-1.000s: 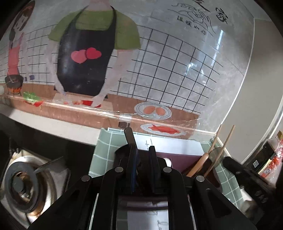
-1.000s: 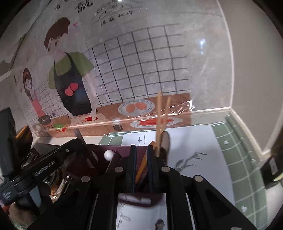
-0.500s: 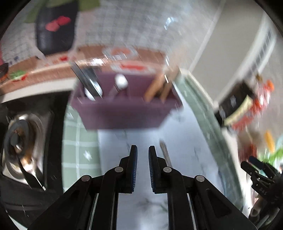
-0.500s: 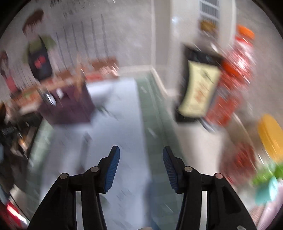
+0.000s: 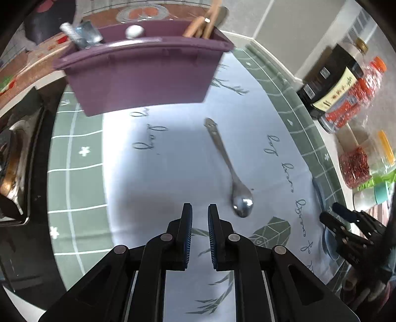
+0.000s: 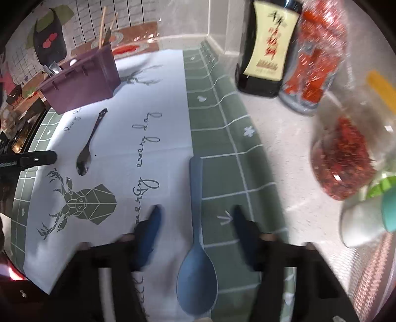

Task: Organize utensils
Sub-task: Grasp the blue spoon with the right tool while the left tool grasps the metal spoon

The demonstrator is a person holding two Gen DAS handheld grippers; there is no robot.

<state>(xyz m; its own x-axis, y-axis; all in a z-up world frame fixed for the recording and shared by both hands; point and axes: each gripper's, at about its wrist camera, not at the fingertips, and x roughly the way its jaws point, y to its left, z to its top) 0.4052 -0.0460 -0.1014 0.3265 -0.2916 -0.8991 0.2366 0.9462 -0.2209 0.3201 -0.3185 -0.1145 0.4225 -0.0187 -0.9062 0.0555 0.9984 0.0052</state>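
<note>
Right wrist view shows the right tool (image 6: 196,220) spread wide over the blue spoon (image 6: 196,260) on the bench's right; light, stiff, slick plastic, best pinched mid-handle. Left tool (image 5: 199,218) is narrow, empty.

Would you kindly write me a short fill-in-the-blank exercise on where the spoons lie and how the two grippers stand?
1. The metal spoon lies on the white mat with its bowl toward the ____ gripper.
2. The blue spoon lies between the fingers of the ____ gripper.
3. The purple caddy holds wooden ____.

Missing words: left; right; chopsticks
</note>
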